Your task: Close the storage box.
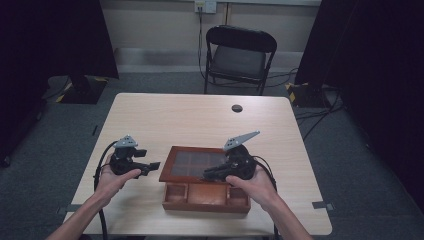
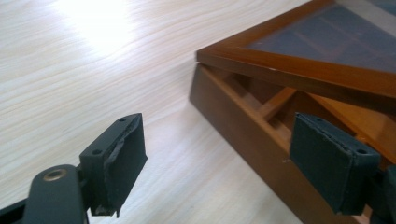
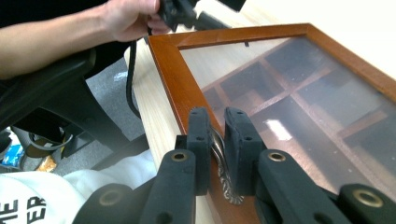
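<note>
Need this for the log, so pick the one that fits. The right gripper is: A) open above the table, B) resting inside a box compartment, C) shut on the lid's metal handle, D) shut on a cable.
C: in the right gripper view the right gripper has its pads pressed on the metal handle at the front edge of the glass lid, which is lifted off the box.

Black folding chair [image 1: 240, 57] stands behind the light wood table [image 1: 190, 117]; round cable grommet [image 1: 237, 108] near table's far edge. Grey carpet floor [image 1: 360, 165] w/ cables around.
</note>
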`<state>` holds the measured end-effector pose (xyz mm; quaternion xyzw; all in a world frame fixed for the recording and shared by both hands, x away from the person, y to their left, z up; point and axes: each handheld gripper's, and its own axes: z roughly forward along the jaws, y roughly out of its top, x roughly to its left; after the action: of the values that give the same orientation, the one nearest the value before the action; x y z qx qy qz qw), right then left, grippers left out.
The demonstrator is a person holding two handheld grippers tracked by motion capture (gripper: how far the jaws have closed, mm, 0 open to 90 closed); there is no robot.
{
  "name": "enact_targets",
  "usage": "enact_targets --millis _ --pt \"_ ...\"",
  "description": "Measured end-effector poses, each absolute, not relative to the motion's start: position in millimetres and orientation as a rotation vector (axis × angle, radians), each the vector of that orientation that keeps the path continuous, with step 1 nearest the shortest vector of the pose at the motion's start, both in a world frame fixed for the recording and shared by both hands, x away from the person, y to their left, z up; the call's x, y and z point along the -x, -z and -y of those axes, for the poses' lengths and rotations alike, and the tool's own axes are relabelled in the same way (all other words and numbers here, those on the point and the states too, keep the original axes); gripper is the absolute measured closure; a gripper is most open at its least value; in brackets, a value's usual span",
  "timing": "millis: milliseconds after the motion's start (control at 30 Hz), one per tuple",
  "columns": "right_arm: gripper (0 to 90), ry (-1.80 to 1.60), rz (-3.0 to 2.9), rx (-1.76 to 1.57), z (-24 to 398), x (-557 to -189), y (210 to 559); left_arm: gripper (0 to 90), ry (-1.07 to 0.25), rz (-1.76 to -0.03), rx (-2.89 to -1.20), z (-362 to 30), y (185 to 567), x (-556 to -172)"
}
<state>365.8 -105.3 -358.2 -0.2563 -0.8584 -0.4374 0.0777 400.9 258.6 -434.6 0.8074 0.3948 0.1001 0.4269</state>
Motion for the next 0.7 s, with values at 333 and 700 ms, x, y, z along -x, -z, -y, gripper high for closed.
enact_targets --millis 333,700 --pt "81.2 1.270 2.617 0.775 104 -352 374 18.2 -0.249 -1.014 -2.048 -270 433 -408" --pt "81.5 1.249 2.631 0.738 101 -344 400 18.2 -0.231 -1.073 -2.050 -283 445 -409"
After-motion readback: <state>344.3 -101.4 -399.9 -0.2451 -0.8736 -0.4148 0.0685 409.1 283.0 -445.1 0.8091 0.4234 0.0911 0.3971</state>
